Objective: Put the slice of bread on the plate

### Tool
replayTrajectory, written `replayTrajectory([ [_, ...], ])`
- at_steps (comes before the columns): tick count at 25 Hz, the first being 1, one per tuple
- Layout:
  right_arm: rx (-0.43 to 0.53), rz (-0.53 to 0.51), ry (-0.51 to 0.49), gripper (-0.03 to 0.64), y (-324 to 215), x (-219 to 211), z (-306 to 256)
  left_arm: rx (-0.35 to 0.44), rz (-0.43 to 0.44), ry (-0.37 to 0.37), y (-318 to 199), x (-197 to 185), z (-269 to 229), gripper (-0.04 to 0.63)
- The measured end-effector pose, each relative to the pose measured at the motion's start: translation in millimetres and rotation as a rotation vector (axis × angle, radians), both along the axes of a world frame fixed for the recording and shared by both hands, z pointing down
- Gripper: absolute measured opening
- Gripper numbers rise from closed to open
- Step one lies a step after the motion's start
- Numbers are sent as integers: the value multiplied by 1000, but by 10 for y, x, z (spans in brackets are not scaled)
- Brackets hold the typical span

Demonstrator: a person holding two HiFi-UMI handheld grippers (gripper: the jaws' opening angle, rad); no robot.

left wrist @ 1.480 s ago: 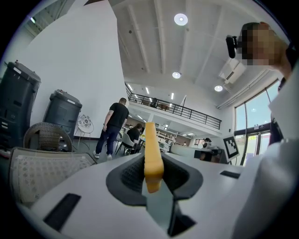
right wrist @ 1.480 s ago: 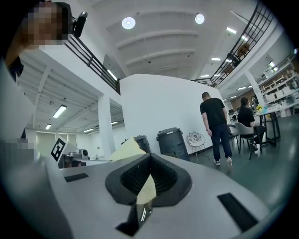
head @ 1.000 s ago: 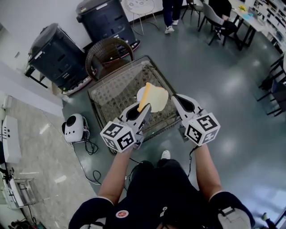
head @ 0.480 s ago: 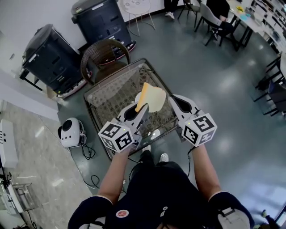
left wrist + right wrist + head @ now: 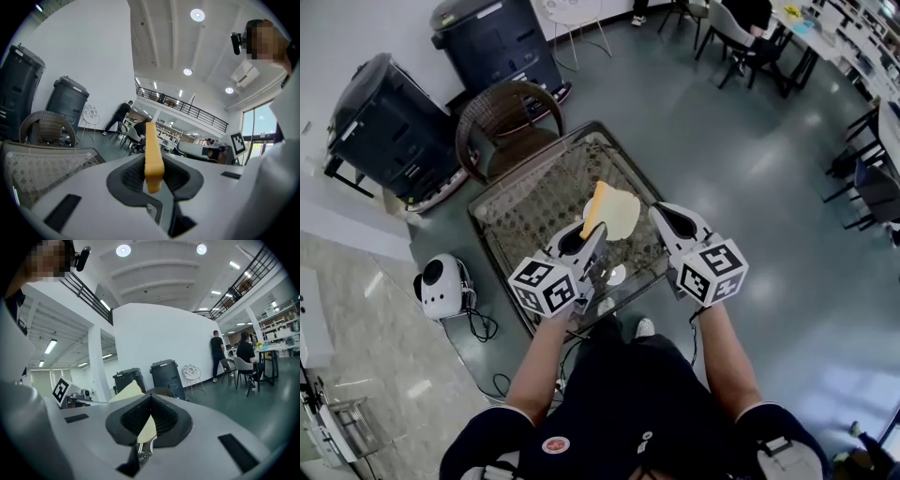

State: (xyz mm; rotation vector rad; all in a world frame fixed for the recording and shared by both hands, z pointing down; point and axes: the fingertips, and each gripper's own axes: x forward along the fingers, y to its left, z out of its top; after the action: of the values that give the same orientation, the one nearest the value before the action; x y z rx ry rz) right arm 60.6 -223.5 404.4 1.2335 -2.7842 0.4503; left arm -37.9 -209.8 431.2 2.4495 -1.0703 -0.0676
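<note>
The slice of bread [image 5: 619, 214] stands on edge, orange crust [image 5: 153, 154] toward me, pinched in my left gripper [image 5: 591, 236]. In the left gripper view the pads [image 5: 133, 176] press on its lower end. It hangs over the glass-topped wicker table [image 5: 487, 225], above a white plate [image 5: 587, 205] that it mostly hides. My right gripper [image 5: 662, 215] is just right of the slice, its tips together and nothing between them. In the right gripper view [image 5: 150, 397] a corner of the bread [image 5: 126, 391] shows past the left jaw.
A small white round thing [image 5: 617, 275] lies on the table's near edge. A wicker chair [image 5: 502, 117] stands behind the table, with two dark bins [image 5: 380, 117] [image 5: 492, 37] beyond it. On the floor to the left sits a white device [image 5: 439, 283] with cables. People sit at desks at the far right.
Both grippers have moved forward and a little lower over the table. The bread stays upright in the left gripper. The right gripper keeps beside it.
</note>
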Motion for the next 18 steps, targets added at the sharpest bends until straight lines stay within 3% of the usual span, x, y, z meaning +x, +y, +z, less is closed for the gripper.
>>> replayTrajectory([
  [18,-243,29,86,6,-319,-376,1102,-224,46,35,-600,-134,1443,89],
])
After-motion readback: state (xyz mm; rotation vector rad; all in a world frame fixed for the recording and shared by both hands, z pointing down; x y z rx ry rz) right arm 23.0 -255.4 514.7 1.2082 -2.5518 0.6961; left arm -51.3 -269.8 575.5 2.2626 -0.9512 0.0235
